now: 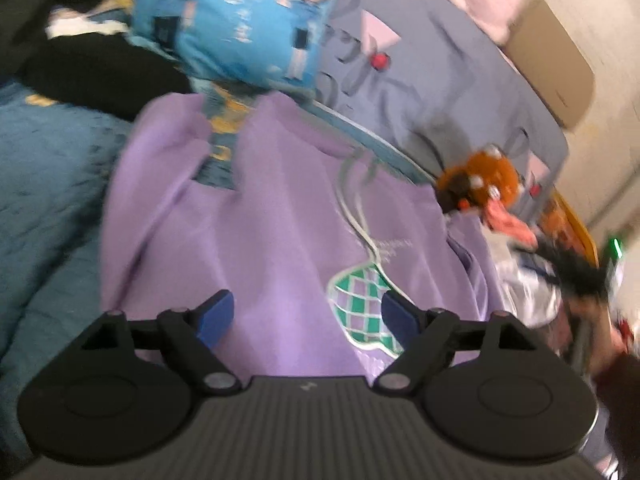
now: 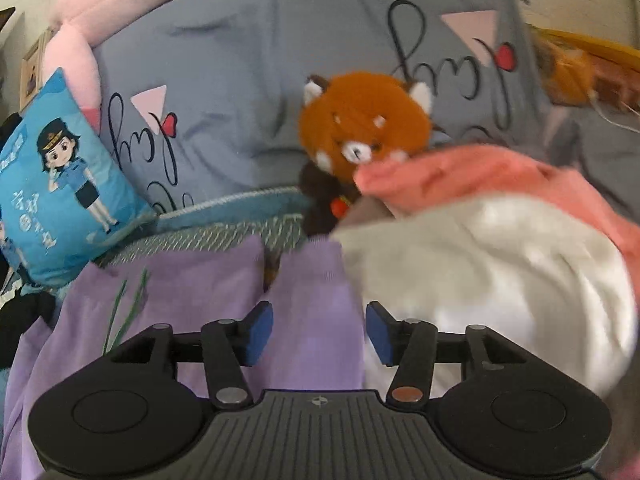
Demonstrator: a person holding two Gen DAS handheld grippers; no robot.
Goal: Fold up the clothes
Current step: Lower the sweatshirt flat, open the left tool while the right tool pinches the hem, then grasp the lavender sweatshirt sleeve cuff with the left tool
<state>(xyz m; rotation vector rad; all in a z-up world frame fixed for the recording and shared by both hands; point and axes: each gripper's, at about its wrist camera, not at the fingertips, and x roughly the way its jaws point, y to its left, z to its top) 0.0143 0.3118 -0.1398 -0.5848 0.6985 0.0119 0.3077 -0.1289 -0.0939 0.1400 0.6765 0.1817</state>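
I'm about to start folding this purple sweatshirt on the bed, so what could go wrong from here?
1. The cord lies across the sweatshirt; the open left hand-held gripper could snag it.
2. The right hand-held gripper, also open, sits beside the white and pink clothes, which may get caught up with the purple fabric.
3. The plush and blue pillow crowd the far edge, leaving little room.

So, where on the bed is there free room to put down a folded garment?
The blue quilt, to the left of the purple sweatshirt and below the black clothes, is bare. It is crowded to the right: the white garment, the pink garment and the red panda plush lie close together. The cartoon cushion fills the far side.
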